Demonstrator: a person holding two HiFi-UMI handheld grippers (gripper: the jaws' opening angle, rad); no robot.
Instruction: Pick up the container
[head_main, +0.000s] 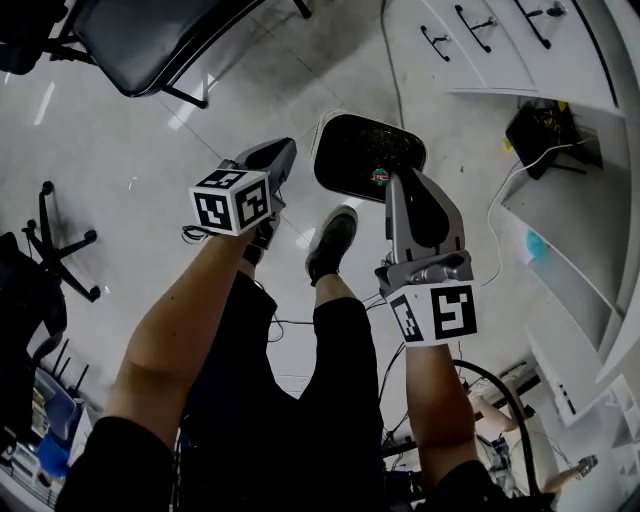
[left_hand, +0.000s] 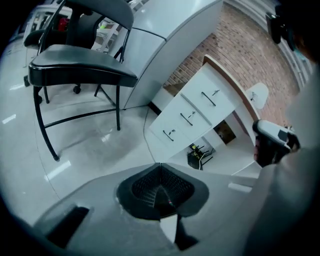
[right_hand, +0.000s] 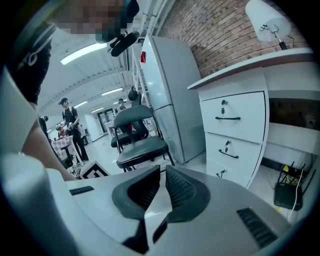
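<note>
Your left gripper (head_main: 282, 152) is fully closed with nothing in it. Your right gripper (head_main: 402, 182) has its jaws a sliver apart and holds nothing. The black container (head_main: 360, 150) sits on the floor (head_main: 150, 150) beyond the 2 tips, nearer the right one.

Likely a lab; brick wall (right_hand: 220, 35), drawer unit (right_hand: 232, 120), black chair (left_hand: 82, 70).

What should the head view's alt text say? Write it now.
Seen from above, a person holds a left gripper and right gripper over a glossy floor, near a dark container with a pale rim. A black chair and white drawers stand beyond.
</note>
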